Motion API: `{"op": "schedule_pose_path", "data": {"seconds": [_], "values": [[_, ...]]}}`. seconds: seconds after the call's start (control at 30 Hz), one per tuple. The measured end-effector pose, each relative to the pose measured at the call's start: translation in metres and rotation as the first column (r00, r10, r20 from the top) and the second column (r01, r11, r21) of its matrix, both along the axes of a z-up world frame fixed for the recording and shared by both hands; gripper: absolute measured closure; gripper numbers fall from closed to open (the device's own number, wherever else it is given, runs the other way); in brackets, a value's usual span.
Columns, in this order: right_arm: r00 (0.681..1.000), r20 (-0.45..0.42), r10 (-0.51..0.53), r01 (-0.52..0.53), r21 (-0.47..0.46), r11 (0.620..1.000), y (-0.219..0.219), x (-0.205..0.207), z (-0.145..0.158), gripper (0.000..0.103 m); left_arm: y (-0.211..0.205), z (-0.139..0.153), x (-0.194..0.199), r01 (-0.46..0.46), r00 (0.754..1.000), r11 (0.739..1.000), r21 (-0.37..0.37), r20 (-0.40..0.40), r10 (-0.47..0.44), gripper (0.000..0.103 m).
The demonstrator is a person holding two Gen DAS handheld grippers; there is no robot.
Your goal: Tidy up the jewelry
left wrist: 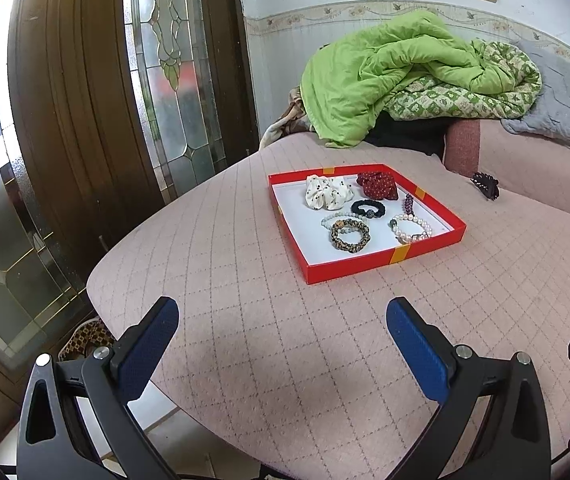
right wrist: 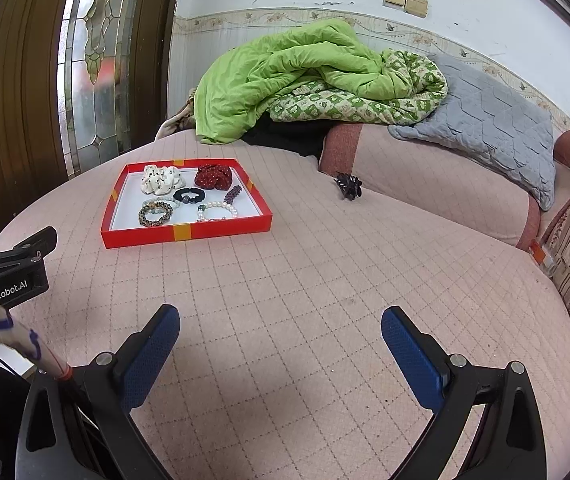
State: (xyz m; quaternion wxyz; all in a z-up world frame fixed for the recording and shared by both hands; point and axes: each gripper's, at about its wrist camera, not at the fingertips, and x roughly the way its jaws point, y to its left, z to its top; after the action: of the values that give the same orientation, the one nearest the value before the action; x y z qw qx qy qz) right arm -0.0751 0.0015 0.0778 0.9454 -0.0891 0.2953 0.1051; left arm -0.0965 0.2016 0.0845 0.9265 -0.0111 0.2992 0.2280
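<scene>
A red shallow box lies on the pink quilted bed. It holds a white scrunchie, a red scrunchie, a black hair tie, a patterned band, a pearl bracelet and a purple bead string. A black hair claw lies on the bed right of the box. My left gripper and right gripper are both open and empty, hovering over the bed in front of the box.
A green quilt and a grey pillow are piled at the back by the wall. A wooden glass-panel door stands left. The bed edge drops off at the left. The left gripper's body shows in the right wrist view.
</scene>
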Motion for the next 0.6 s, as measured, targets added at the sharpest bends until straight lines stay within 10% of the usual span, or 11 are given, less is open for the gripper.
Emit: {"op": "schedule_pose_path", "data": {"seconds": [0.6], "values": [[1.000, -0.003, 0.006, -0.006, -0.016, 1.000, 0.0013, -0.0008, -0.0019, 0.001, -0.0003, -0.0042, 0.0042, 0.004, 0.999, 1.000, 0.008, -0.035, -0.004, 0.000]]}}
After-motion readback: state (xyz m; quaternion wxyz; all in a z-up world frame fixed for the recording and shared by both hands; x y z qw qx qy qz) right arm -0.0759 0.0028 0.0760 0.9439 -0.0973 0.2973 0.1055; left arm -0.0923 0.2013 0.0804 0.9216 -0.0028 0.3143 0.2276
